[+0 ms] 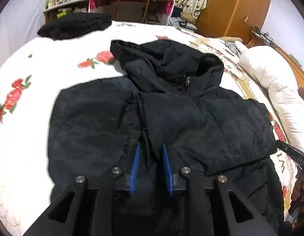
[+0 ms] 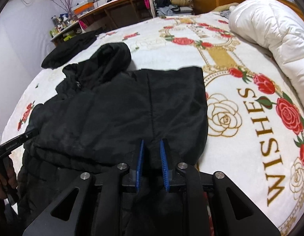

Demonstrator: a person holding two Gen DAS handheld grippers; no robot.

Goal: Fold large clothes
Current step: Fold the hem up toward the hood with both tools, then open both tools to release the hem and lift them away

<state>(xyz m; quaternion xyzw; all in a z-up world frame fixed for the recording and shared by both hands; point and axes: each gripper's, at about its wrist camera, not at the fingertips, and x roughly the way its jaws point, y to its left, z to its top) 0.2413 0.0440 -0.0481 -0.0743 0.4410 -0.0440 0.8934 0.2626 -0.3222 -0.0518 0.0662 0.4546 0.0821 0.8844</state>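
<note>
Behind jacket (image 1: 161, 118): folded blk garment (image 1: 75, 26), duvet (image 1: 274, 90).

- Your left gripper (image 1: 151, 153) points down at a black hooded jacket (image 1: 171, 118) spread on the bed (image 1: 33, 137), its blue pads (image 1: 135, 167) standing a little apart with a fold of the jacket's fabric and a drawstring between them.
- The jacket's hood (image 1: 152, 59) lies toward the far side.
- Another dark, folded garment (image 1: 75, 25) sits beyond.
- A white duvet (image 1: 274, 90) is rolled at the right.
- Your other gripper (image 1: 289, 153) shows at the right edge.
</note>
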